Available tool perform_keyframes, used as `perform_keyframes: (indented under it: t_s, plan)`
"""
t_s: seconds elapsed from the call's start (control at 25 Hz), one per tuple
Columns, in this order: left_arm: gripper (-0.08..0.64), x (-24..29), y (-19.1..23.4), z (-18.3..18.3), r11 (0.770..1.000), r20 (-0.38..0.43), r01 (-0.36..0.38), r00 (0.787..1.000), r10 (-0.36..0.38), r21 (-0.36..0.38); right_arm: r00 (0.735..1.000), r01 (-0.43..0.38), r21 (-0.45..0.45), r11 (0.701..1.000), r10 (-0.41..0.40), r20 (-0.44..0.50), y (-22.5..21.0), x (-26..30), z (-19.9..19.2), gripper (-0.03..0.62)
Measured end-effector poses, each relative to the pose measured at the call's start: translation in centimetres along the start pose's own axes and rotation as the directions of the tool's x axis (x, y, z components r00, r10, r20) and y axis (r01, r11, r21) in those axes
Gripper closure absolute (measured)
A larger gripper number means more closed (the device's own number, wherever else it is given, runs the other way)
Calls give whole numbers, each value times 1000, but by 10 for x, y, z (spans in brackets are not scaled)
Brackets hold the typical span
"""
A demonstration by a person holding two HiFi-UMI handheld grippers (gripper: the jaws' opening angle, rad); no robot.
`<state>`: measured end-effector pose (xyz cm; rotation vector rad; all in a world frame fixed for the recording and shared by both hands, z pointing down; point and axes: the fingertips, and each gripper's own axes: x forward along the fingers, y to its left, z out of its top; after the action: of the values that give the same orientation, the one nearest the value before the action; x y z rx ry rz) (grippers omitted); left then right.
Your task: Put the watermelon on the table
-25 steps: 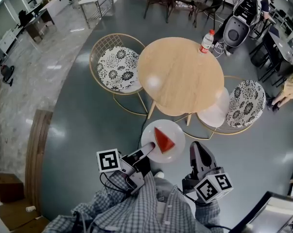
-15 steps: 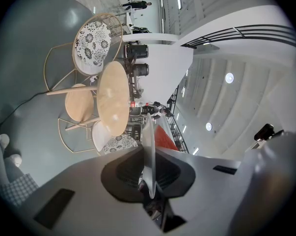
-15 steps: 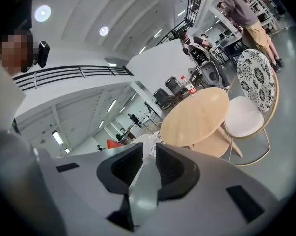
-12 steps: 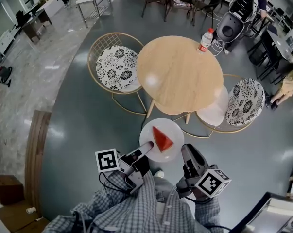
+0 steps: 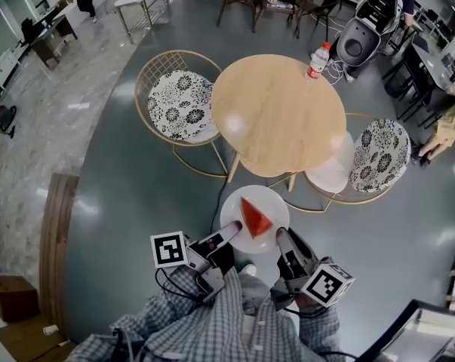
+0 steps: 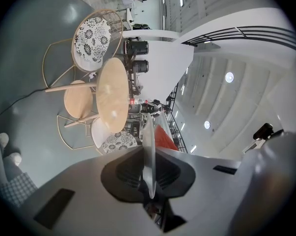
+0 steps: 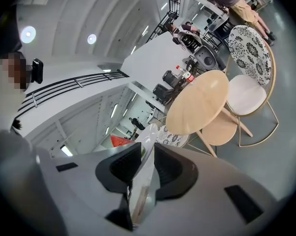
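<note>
The grey floor (image 5: pixel 136 202) spreads beneath and beyond both tongs. The round wooden surface (image 5: pixel 280 115) stands ahead of them, well apart from both sets of tips, and its top is bare but for one thing at the far edge. A wire chair with a black-and-white patterned cushion (image 5: pixel 182 105) stands beyond the left tongs, at the surface's left side. A second patterned chair (image 5: pixel 378 157) stands beyond the right tongs, with a plain white seat (image 5: pixel 331 176) between it and the surface's legs.

A white plate (image 5: pixel 272 202) hangs in the air short of the surface, between the two tongs and just ahead of them. The left tongs (image 5: pixel 231 231) are nearly closed and pinch the plate's near-left rim; in the left gripper view the thin rim runs straight between the pressed pads. The right tongs (image 5: pixel 282 238) sit at the near-right rim. Their jaws have just been opening, and the right gripper view shows the rim lying in the gap with room left beside it, so they do not clamp it.

The watermelon (image 5: pixel 255 217), a red wedge, lies on the plate about midway between the two sets of tips. A small bottle with a red label (image 5: pixel 319 62) stands at the surface's far edge, farthest from the tongs.
</note>
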<state>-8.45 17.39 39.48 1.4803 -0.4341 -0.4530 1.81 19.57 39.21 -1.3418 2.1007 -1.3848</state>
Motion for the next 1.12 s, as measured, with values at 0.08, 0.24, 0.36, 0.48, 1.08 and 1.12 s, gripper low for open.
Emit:
perform_keyframes:
  t_s: [0.08, 0.24, 0.36, 0.48, 1.08, 1.12]
  plan:
    - [534, -1, 1, 1, 1000, -6, -1, 1000, 1, -4, 1000, -2, -1, 1000, 2, 7, 1, 1, -1, 503]
    - [534, -5, 2, 4, 1000, -25, -7, 1000, 6, -3, 1000, -2, 7, 1000, 1, 26, 3, 2, -5, 503]
    - [534, -6, 1, 6, 1000, -39, -6, 999, 6, 9, 999, 3, 12, 1000, -3, 40, 4, 3, -8, 503]
    - [534, -11, 2, 8, 1000, -42, 2, 999, -2, 4, 999, 4, 26, 1000, -6, 53, 6, 4, -12, 506]
    - [534, -32, 8, 9, 999, -90, 29, 995, -30, -17, 991, 74, -18, 997, -71, 112, 19, 2, -33, 509]
    - [534, -31, 6, 9, 999, -96, 32, 995, -33, -15, 990, 78, -20, 997, -75, 119, 20, 1, -32, 509]
